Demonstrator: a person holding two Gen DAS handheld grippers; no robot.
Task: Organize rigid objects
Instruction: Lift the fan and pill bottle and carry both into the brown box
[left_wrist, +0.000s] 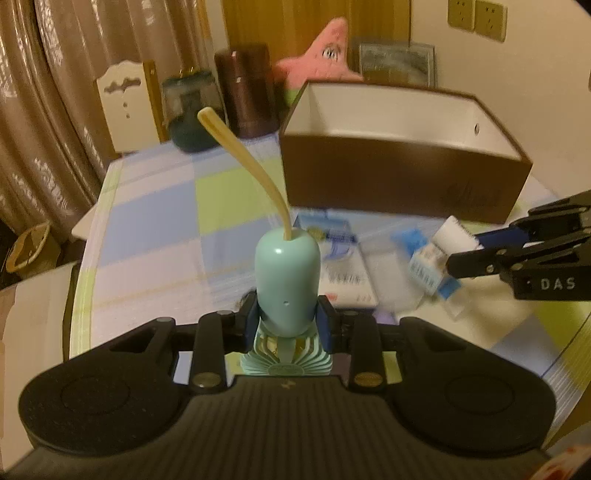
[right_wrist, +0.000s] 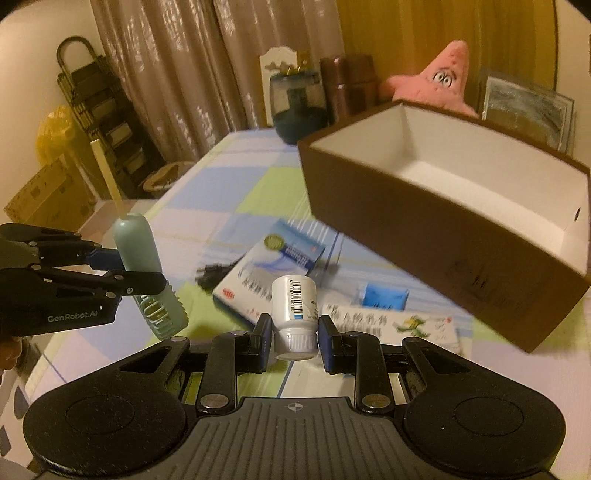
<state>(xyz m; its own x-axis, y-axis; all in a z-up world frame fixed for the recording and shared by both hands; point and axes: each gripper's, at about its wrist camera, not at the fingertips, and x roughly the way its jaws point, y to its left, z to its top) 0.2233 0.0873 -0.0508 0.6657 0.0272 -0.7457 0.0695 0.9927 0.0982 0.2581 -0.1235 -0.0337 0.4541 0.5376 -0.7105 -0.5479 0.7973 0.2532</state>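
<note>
My left gripper is shut on a mint-green handheld fan, held above the checked tablecloth with its yellow strap curving up. From the right wrist view this gripper and the fan hang at the left. My right gripper is shut on a small white bottle with a barcode label, cap towards the camera. In the left wrist view it enters from the right with the bottle. An open brown box with a white inside stands beyond both grippers.
Flat medicine cartons, a blue packet and a cartoon-printed carton lie on the cloth before the brown box. Behind it stand a pink star plush, a dark jar, brown canisters and a chair back.
</note>
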